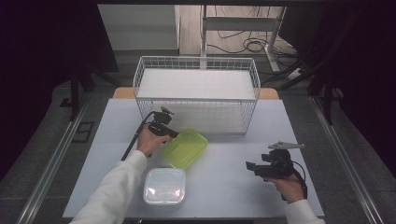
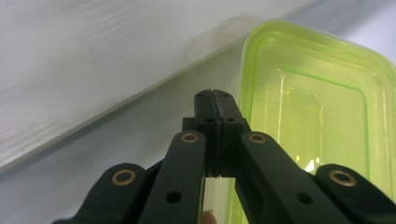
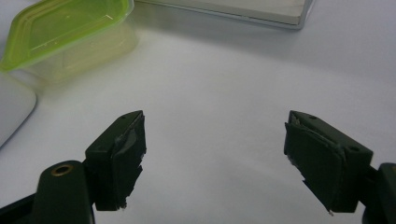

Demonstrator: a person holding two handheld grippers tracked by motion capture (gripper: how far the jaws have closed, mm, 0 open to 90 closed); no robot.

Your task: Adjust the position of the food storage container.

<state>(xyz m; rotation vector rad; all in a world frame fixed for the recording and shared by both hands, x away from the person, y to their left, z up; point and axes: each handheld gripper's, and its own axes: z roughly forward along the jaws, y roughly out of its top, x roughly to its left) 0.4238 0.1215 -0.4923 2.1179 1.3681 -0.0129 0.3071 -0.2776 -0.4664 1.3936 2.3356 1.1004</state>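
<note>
White sleeves cover our arms as we reach over the grey table (image 1: 224,177) with a claw in each hand. On the left, our left gripper (image 1: 173,134) sits at the near left edge of the green box (image 1: 185,148). In the left gripper view its two black jaws are pressed tight together, with nothing we can see between them, and the green box (image 2: 317,112) is just beside them on the right. Just in front of the green box, close to us, lies a clear lid (image 1: 164,185) flat on the table. Behind them stands a white wire basket (image 1: 196,63) with a white board inside. Over on the right, well apart from the boxes, our right gripper (image 1: 250,167) hangs over bare table. In the right gripper view its jaws are wide apart and hold nothing, and the green box (image 3: 65,28) sits far off at the top left.
</note>
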